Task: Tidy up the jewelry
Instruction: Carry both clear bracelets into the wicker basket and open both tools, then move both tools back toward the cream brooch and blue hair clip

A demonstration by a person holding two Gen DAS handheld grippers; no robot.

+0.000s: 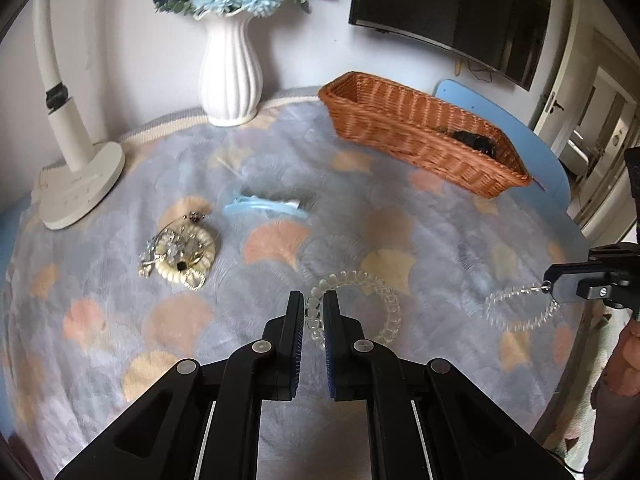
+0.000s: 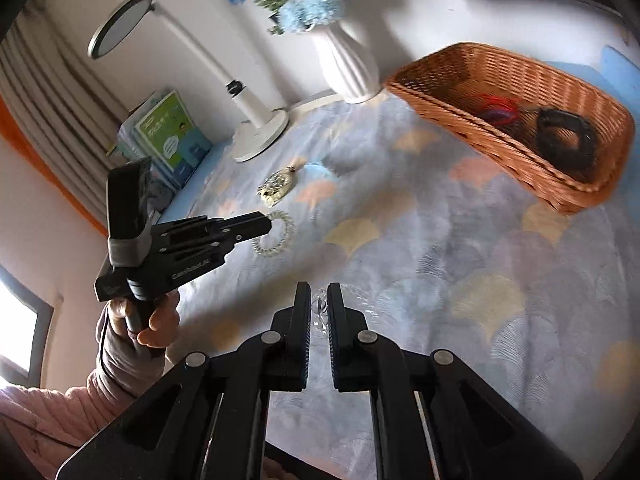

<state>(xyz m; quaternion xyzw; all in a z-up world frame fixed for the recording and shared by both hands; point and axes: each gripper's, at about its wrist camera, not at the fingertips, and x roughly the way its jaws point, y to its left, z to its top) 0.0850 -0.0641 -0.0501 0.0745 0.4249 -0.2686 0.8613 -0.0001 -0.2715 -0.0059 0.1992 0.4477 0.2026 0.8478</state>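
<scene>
The left gripper [image 1: 313,306] pinches a clear, springy plastic coil bracelet [image 1: 374,292] between its flat black fingers, and the right gripper [image 2: 319,308] likewise nips a second clear coil bracelet [image 1: 520,308], both loops just over the soft cloth [image 1: 360,224] patterned with pastel fan shapes. Further out on the cloth lie a cream coil ring piled with glittery metal jewelry [image 1: 182,254] and a pale blue hair clip [image 1: 264,206]. At the far edge sits a long brown woven wicker basket [image 1: 412,132] with dark items inside, a ribbed white vase [image 1: 230,68] and a white lamp base [image 1: 78,182].

Home room: flower vase [image 1: 230,76], wall TV [image 1: 448,12], desk lamp [image 1: 76,168].
</scene>
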